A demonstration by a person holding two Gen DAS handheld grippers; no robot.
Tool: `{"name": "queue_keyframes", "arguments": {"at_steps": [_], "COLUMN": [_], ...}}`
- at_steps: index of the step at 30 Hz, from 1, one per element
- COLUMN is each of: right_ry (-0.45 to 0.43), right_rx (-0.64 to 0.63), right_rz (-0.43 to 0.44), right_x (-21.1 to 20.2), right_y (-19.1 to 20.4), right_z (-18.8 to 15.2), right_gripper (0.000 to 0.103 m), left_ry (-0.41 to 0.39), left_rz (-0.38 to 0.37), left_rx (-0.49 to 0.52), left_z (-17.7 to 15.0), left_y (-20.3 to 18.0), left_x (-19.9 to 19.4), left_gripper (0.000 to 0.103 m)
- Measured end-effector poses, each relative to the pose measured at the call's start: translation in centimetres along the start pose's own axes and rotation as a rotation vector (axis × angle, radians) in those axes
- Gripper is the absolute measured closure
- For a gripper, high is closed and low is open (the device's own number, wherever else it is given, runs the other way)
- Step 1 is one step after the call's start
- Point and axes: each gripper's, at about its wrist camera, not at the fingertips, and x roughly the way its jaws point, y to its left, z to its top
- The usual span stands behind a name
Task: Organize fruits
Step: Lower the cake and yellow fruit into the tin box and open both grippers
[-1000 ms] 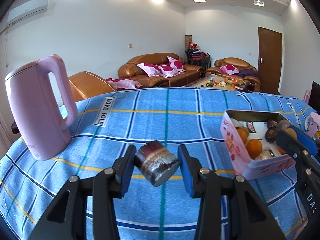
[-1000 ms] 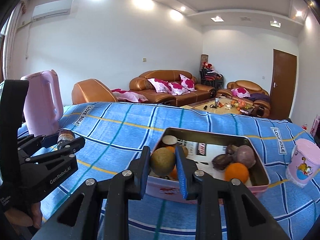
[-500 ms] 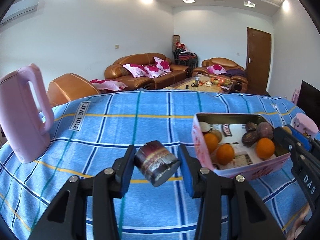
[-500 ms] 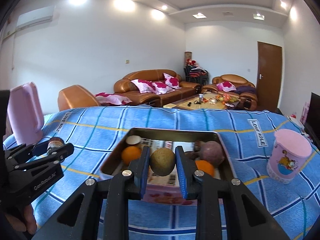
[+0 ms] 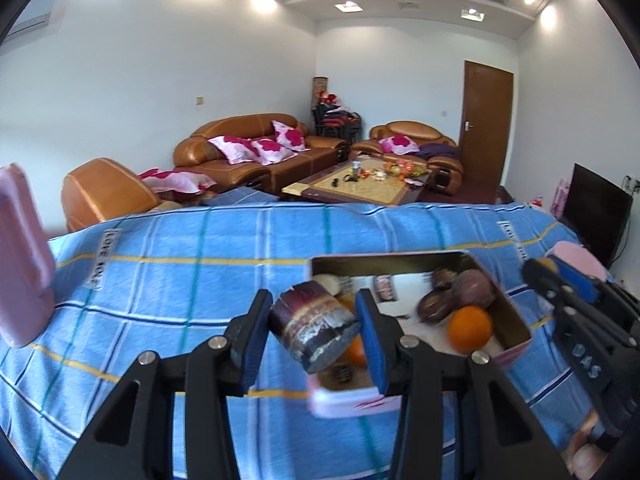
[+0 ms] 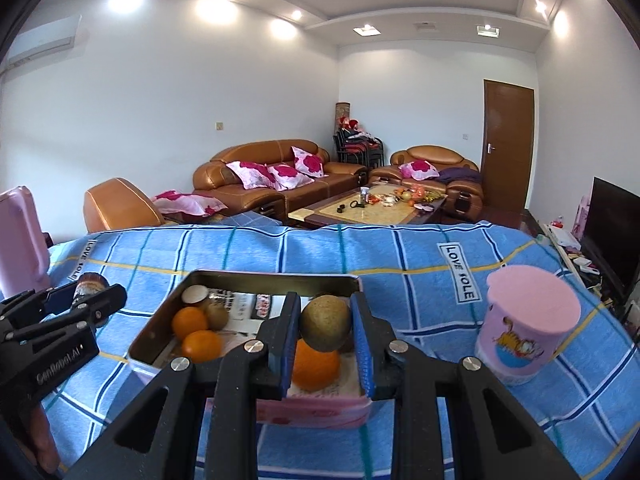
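Observation:
My left gripper (image 5: 310,330) is shut on a dark maroon can (image 5: 312,326), tilted, held over the near left corner of the pink tin box (image 5: 516,330). My right gripper (image 6: 325,334) is shut on a brown kiwi (image 6: 326,328) above the same box (image 6: 160,334). The box holds oranges (image 6: 196,330), an orange (image 5: 469,329) beside dark purple fruits (image 5: 464,294), and a kiwi (image 6: 218,316). The left gripper with its can (image 6: 90,286) shows at the left of the right wrist view. The right gripper (image 5: 560,280) shows at the right of the left wrist view.
A pink kettle (image 5: 22,256) stands at the table's left, also seen in the right wrist view (image 6: 20,240). A pink lidded cup (image 6: 524,324) stands right of the box. A blue checked cloth (image 6: 400,256) covers the table. Sofas and a coffee table lie beyond.
Both grippers have moved right and in over the box with their loads. The left gripper's can has gone from over bare cloth to over the box's near left corner.

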Motion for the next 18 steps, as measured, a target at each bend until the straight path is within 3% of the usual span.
{"name": "queue_keyframes", "arguments": {"at_steps": [5,18], "right_ry": [0.027,0.07], "right_rx": [0.031,0.07], "right_rz": [-0.004,0.027], "right_x": [2.0,5.4], "right_y": [-0.4,-0.9], "right_z": [1.2,0.3], "right_gripper": [0.075,0.075], "left_ry": [0.023,0.045], "left_rz": [-0.032,-0.014], "left_rx": [-0.014,-0.011], "left_z": [0.6,0.9], "left_y": [-1.9,-3.3], "left_x": [1.6,5.4], "left_gripper": [0.058,0.058]}}
